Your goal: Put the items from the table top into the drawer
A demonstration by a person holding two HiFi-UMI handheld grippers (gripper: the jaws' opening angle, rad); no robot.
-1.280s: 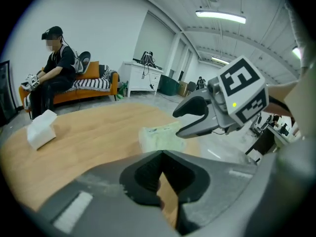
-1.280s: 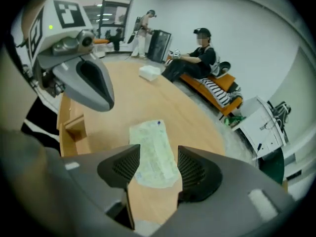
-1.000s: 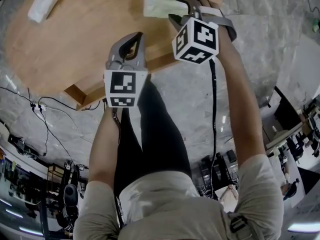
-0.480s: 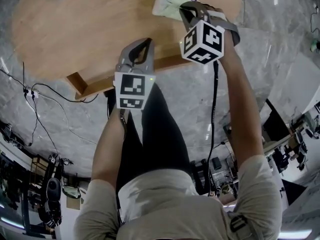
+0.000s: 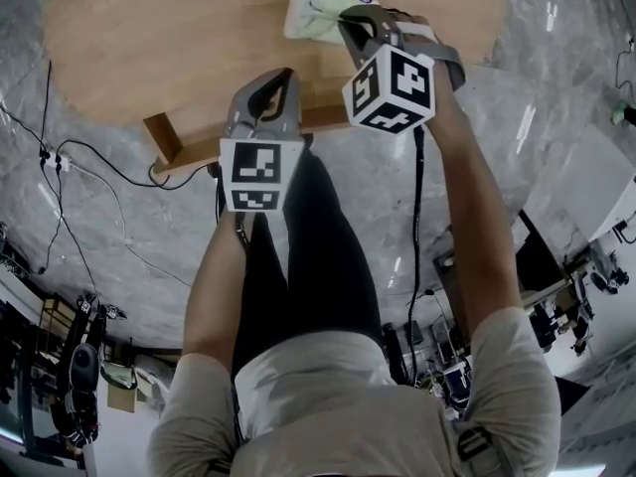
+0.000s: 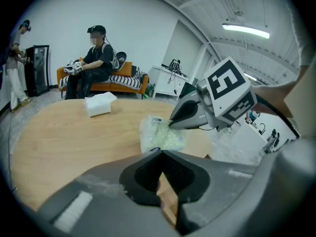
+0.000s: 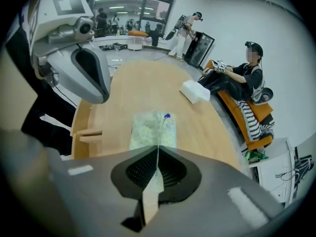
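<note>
right gripper (image 5: pixel 345 22) jaws pinching green packet (image 5: pixel 308 15) edge, left gripper (image 5: pixel 285 76) jaws closed, empty

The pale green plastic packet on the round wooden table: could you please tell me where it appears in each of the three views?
Head view: the pale green plastic packet sits at top centre, at the right gripper.
Left gripper view: centre, at that gripper's tip.
Right gripper view: centre, just beyond the fingers.
Shared landmark: the round wooden table beneath it.
</note>
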